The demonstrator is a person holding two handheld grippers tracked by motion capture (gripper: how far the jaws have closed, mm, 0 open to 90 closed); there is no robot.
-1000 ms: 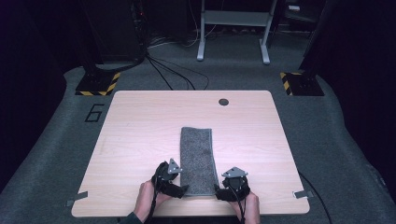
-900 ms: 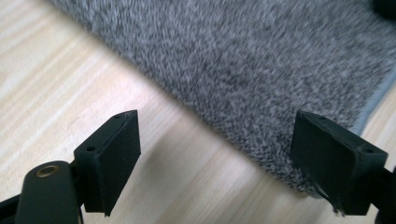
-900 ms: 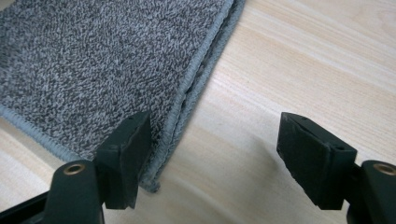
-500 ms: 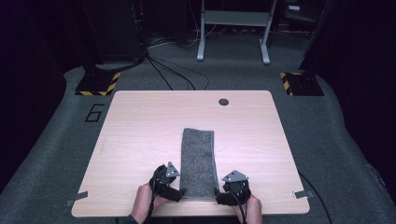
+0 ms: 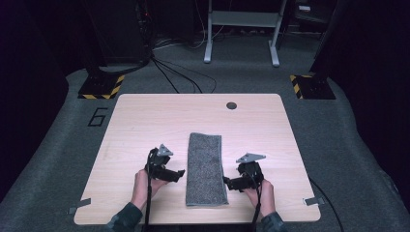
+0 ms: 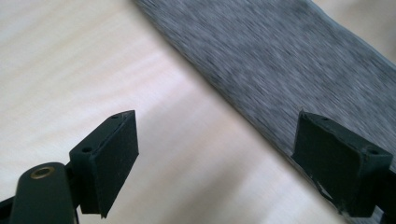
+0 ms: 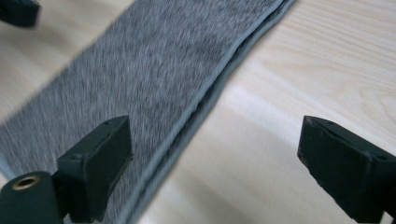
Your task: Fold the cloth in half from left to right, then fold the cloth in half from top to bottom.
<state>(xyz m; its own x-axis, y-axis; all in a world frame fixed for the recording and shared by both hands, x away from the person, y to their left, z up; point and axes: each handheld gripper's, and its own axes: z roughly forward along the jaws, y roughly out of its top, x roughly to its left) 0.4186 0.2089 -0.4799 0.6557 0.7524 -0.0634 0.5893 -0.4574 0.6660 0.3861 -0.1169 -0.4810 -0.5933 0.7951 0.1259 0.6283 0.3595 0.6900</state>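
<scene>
A grey, long, folded terry cloth (image 5: 206,169) is laid flat on the pale wooden bench (image 5: 145,121), its long axis running away from the person, its near end close to the front edge. The left tool (image 5: 180,174) is held just beside the cloth's left long edge, the right tool (image 5: 227,182) just beside the right one, each a little above the near end. Both are seen with jaws spread wide and nothing between them. In the left gripper view one jaw sits over bare wood and the other over the cloth's edge; in the right gripper view the stacked, hemmed edge of the cloth (image 7: 205,98) is caught running up between the jaws. Whether the cloth is touched by any jaw cannot be told.

The step in hand is judged to be the approach for a two-sided grasp, most likely for another fold. For the next move, each tool would need to be lowered and slid inward so that all layers of an edge are taken between the jaws before closing. Both sides should be gripped evenly, or the stack may be skewed.
</scene>
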